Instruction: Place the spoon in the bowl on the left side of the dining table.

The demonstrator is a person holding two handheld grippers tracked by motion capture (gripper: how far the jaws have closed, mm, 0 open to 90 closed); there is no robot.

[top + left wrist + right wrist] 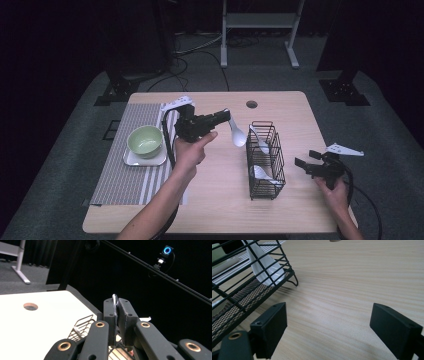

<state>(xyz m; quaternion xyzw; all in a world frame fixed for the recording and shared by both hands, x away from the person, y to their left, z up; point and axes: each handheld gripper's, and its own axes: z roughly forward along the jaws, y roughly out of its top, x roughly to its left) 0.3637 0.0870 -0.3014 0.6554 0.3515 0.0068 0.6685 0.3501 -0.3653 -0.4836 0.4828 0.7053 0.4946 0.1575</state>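
Room: dark, grey carpet, a pale frame stand behind the table (295, 210).
Table: light wood, with a round hole (251, 104) near its far edge.
Mat: striped mat (120, 175) on the table's left part.
Bowl: green bowl (145, 140) on a small white plate (131, 160), both on the mat.
Basket: black wire basket (265, 160) right of centre, two white spoons inside it, one at the far end (262, 142), one at the near end (261, 172).
Left gripper: left gripper (226, 116) held above the table between the mat and the basket, jaws clamped together on the handle of a white spoon (237, 134); in the left gripper view the thin handle edge (115, 301) sits pinched between the two pads.
Spoon: hangs from the jaws with its bowl downward, just left of the basket's far end, clear of the table.
Right gripper: right gripper (306, 158) low over the table just right of the basket, jaws wide apart, bare wood between them; its pads (274, 325) hold nothing.
Right gripper view: basket corner (249, 287) at left with a spoon (263, 266) leaning inside it.
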